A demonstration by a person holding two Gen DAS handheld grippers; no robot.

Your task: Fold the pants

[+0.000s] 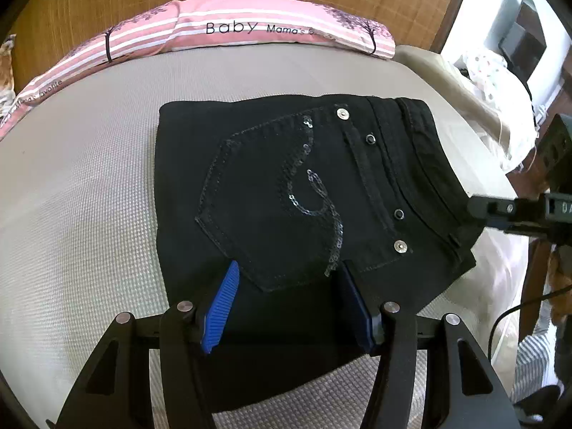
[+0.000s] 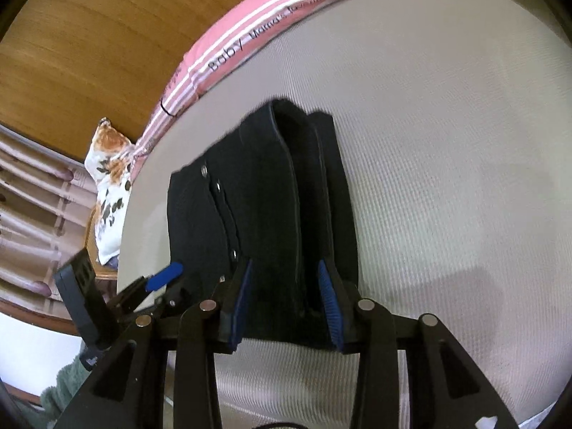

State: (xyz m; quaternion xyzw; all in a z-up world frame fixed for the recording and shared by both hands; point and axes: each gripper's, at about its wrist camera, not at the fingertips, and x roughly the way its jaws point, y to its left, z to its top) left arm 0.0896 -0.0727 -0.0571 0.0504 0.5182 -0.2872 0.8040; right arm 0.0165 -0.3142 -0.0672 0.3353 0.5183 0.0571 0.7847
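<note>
The black pants (image 1: 286,193) are lying on the grey bed (image 1: 78,186) as a compact, squarish stack, with the sequinned back pocket (image 1: 271,207) facing up and the waistband (image 1: 429,150) running along the edge nearest the bed's side. From the right wrist view the bundle is showing several layers stacked on one another, so the folding is looking essentially finished; what is left, at most, is a little squaring of the edges or pulling the tools away. The left claw (image 1: 286,304) is hovering over the near edge of the stack with its jaws spread wide and nothing between them. The right claw (image 2: 286,307) is sitting at the waistband end, also spread open, its blue pads (image 2: 330,296) flanking the layered edge without pinching it. A pink striped pillow (image 1: 250,25) is resting along the headboard, well apart from the pants.
</note>
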